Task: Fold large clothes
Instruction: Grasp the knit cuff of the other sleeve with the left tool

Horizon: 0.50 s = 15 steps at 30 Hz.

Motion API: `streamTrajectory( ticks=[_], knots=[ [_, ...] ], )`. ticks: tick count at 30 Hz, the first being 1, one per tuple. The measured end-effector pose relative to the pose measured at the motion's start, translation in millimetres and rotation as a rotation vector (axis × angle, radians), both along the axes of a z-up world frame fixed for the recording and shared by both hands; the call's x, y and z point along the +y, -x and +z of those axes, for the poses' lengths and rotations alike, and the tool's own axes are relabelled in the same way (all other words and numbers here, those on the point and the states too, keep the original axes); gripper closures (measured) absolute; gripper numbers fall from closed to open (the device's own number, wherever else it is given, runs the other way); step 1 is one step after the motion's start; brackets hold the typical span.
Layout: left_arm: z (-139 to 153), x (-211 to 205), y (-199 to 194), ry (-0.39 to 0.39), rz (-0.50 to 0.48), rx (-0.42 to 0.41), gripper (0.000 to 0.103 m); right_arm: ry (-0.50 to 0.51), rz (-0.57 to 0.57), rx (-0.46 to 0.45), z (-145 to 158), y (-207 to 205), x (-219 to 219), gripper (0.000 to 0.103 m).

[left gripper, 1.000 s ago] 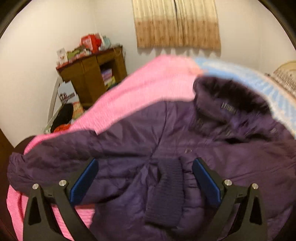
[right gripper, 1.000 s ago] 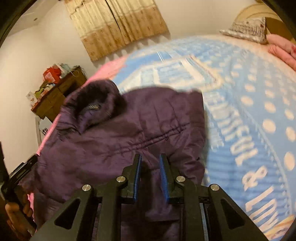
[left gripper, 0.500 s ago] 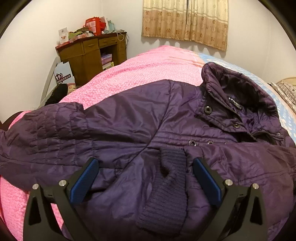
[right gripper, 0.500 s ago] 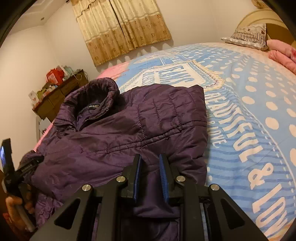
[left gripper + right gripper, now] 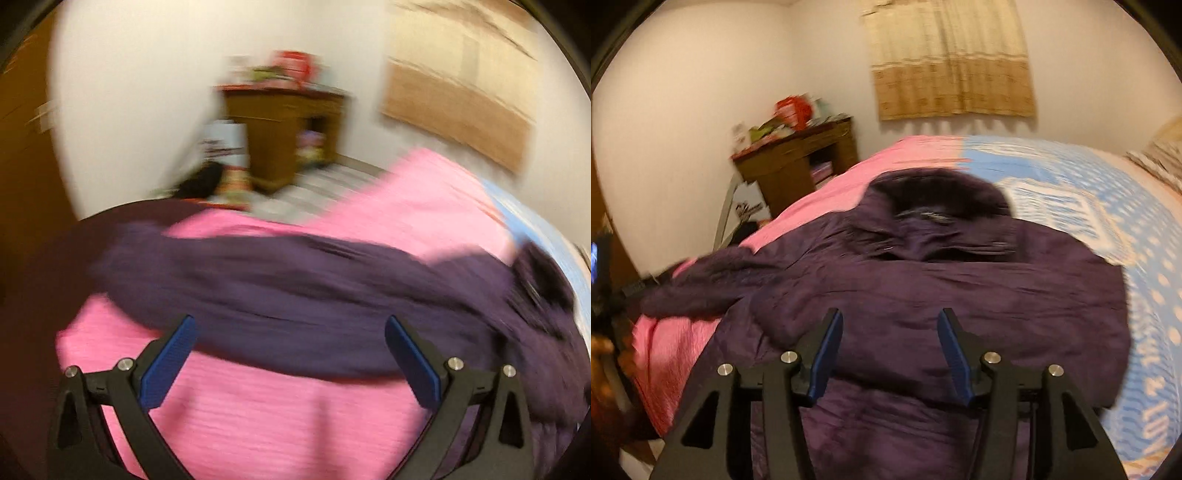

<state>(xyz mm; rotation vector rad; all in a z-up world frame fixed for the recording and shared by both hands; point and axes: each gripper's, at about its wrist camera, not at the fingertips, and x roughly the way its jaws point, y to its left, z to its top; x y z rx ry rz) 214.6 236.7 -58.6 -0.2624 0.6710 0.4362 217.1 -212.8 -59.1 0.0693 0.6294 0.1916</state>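
A dark purple quilted jacket [image 5: 923,288] lies spread on the bed, collar toward the far side. Its left sleeve [image 5: 280,295] stretches across the pink bedspread in the blurred left wrist view. My left gripper [image 5: 290,354] is open and empty, hovering just short of the sleeve. My right gripper [image 5: 890,350] is open and empty above the jacket's lower body. The left sleeve also shows in the right wrist view [image 5: 701,288], reaching to the bed's left edge.
The bed has a pink cover [image 5: 280,413] on the left and a blue patterned cover [image 5: 1108,206] on the right. A brown wooden cabinet [image 5: 798,166] with clutter on top stands by the far wall. A curtain [image 5: 953,62] hangs behind.
My right gripper has opened and let go of the jacket fabric. My left gripper has swung left, from over the jacket's front to the sleeve on the pink cover. Both views are motion-blurred.
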Motion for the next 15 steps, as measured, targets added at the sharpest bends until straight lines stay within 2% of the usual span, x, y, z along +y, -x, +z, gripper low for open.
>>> streamTrajectory(
  ticks=[4,7,9,12,15],
  knots=[
    [-8,88,15,0.053,0.24,0.009,0.0,-0.003,-0.012,0.049,-33,-21,15,0.048],
    [-24,139,15,0.119,0.371,0.022,0.004,-0.015,-0.054,0.116,-68,-31,10,0.048],
    [-40,162,11,0.197,0.402,0.034,0.014,-0.04,-0.051,0.096,-70,-28,9,0.048],
    [-62,179,-1,0.337,0.418,0.039,0.024,-0.039,-0.037,0.1,-70,-29,12,0.042],
    [-76,177,-17,0.404,0.383,0.019,0.027,-0.029,-0.028,0.097,-71,-29,16,0.039]
  ],
)
